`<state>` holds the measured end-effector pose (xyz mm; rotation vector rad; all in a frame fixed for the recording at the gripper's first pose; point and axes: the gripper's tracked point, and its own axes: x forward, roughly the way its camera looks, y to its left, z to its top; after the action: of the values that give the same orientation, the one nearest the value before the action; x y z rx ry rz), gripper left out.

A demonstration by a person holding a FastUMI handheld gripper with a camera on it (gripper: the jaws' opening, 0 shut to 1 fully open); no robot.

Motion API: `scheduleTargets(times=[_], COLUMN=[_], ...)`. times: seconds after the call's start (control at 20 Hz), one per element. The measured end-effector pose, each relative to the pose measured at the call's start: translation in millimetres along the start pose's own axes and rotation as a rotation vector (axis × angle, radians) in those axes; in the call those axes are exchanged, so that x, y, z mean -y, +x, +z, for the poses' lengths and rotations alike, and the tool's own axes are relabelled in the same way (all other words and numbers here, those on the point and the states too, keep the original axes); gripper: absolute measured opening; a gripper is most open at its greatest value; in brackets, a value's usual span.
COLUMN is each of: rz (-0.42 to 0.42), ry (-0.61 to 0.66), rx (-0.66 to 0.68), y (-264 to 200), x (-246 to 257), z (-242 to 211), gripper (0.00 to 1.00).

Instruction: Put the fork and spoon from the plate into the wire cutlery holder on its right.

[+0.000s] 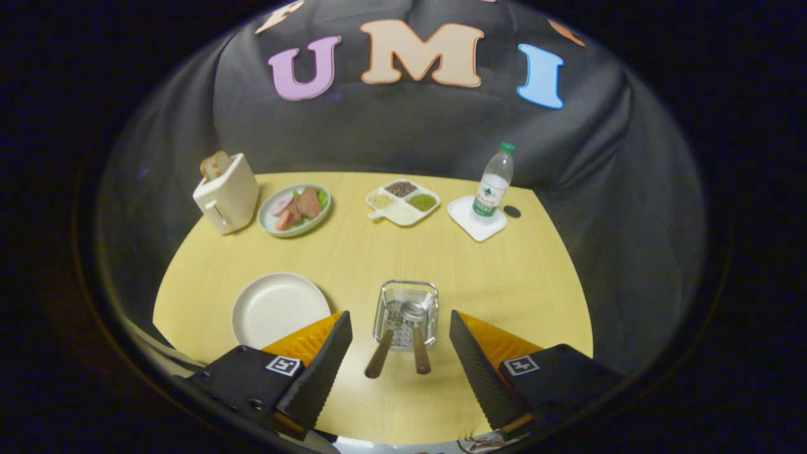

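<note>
my gripper (400,328) hangs above the near part of the yellow table (353,252), jaws spread wide and holding nothing; the two fingers stand well apart, one on each side of the wire cutlery holder (406,312).

the holder sits between my fingers and just ahead of them. inside it lie the spoon (416,337) and the fork (384,347), heads down in the basket, their brown handles leaning out over the near rim toward me and fanning a little apart. the spoon's bowl shows bright in the middle of the basket; the fork's head is harder to make out against the wire, so i only trust its handle. neither finger touches the holder or the handles.

to the left of the holder, just beyond my left finger, is the plate (277,309), pale and round, with nothing on it.

farther off, along the back of the table, things stand in a row, all well apart from my fingers. at the far left a cream toaster (227,192) with bread sticking out of its top. beside it a green dish of food (294,209). near the middle a white divided tray (403,202) with grains in its sections. to the right a water bottle (493,186) stands upright on a white square coaster (470,224), with a small dark cap (512,212) lying just beside that coaster.

nothing stands between my fingers and the holder.
</note>
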<state>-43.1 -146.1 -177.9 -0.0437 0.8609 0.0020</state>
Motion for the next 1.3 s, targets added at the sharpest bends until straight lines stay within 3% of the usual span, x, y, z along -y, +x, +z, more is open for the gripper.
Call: scheduleTargets(times=[0.7,0.95,1.3], rz=[0.026,0.030,0.049], ry=[0.084,0.092,0.092], rx=[0.539,0.643,0.676], y=[-64,-79,-81], x=[-55,-71,-86], z=[71,87,92], gripper=[0.99,0.99,0.99])
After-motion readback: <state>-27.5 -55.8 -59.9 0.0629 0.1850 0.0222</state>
